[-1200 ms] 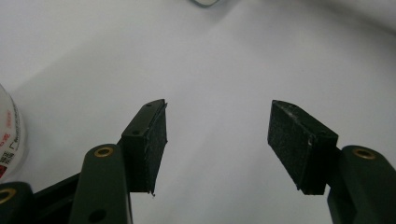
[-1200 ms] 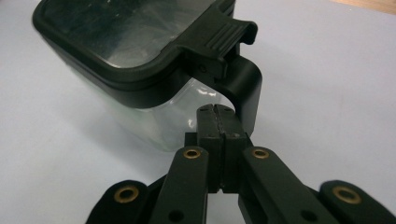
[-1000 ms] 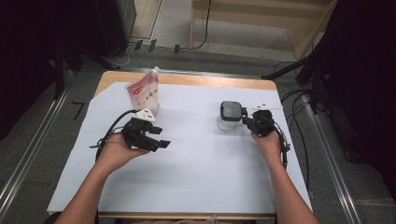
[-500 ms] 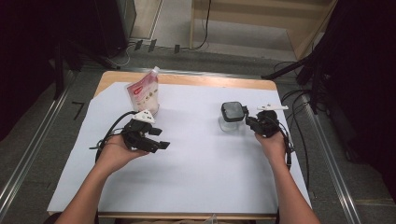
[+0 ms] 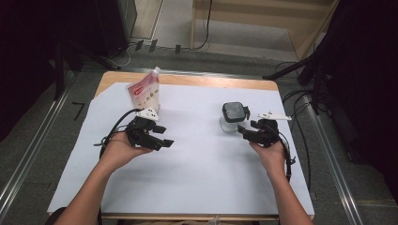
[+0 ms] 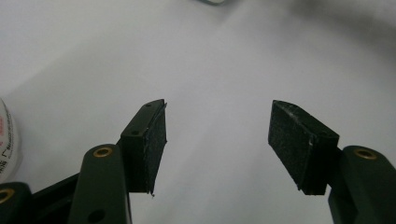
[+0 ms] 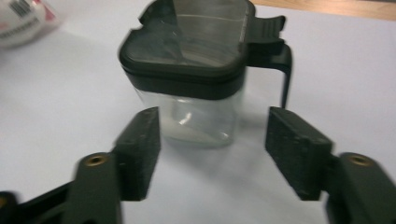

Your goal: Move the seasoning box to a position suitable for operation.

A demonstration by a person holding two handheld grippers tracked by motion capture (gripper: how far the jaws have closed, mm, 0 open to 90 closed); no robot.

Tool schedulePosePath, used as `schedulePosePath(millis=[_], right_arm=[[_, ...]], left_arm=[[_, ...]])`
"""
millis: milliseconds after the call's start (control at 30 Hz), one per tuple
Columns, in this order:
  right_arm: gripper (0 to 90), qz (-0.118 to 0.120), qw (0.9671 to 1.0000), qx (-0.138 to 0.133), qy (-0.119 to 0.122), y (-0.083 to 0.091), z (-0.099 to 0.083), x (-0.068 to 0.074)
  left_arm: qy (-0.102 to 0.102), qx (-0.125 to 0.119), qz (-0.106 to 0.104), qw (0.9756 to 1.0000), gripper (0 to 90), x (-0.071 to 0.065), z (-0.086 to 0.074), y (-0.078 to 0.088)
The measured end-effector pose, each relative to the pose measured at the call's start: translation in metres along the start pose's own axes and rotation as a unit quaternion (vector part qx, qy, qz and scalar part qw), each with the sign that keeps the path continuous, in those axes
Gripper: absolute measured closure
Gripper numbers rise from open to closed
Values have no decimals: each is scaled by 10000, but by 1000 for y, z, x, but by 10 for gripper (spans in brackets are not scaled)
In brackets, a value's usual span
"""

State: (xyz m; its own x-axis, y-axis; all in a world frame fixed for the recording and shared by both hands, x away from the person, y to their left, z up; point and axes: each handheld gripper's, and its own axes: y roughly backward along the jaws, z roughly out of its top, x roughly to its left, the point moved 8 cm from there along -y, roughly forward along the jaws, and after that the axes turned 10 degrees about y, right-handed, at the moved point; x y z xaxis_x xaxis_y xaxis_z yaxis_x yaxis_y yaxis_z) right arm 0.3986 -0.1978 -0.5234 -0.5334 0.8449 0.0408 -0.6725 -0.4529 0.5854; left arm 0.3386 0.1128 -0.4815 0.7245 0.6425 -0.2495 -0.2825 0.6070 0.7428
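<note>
A clear square jar point(image 5: 229, 123) with a black lid point(image 7: 187, 42) and a side handle point(image 7: 280, 60) stands on the white sheet, right of centre. My right gripper point(image 5: 243, 132) sits just to its right and points at it. In the right gripper view its jaws point(image 7: 215, 123) have just been opening and now stand apart short of the jar, with nothing between them. My left gripper point(image 5: 164, 135) rests at the left, open over bare sheet, also empty in its own view point(image 6: 217, 126). A pink and white pouch point(image 5: 144, 93) stands behind it.
The white sheet point(image 5: 202, 183) covers most of the wooden table point(image 5: 211, 80). Metal rails run along both sides of the table. Cables trail from both grippers. The pouch's edge point(image 6: 7, 140) shows at the left of the left gripper view.
The right gripper has opened and drawn back a little to the right, away from the jar's lid and handle. The left gripper and the pouch have stayed put.
</note>
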Motion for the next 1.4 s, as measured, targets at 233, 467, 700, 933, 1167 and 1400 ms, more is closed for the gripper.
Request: schedulePosePath(millis=[233,467,700,933,1167,1400], right_arm=[[153,-234,9997,62,-52,-15,3,11],[145,-242,9996,-55,-108,-29,7,11],[134,-323,9993,-160,-116,-45,14,12],[119,-508,9984,-235,-109,-60,15,12],[114,-684,9971,-326,-54,-71,16,11],[124,-813,9962,-317,63,-83,18,9]], left_arm=[[10,-19,-61,10000,384,-1,-1,2],[-3,-30,-87,10000,388,-6,-4,5],[52,30,22,10000,388,-5,-13,9],[138,33,46,9999,388,-5,-18,10],[180,39,65,9998,388,-4,-22,12],[248,61,67,9996,388,-3,-26,12]])
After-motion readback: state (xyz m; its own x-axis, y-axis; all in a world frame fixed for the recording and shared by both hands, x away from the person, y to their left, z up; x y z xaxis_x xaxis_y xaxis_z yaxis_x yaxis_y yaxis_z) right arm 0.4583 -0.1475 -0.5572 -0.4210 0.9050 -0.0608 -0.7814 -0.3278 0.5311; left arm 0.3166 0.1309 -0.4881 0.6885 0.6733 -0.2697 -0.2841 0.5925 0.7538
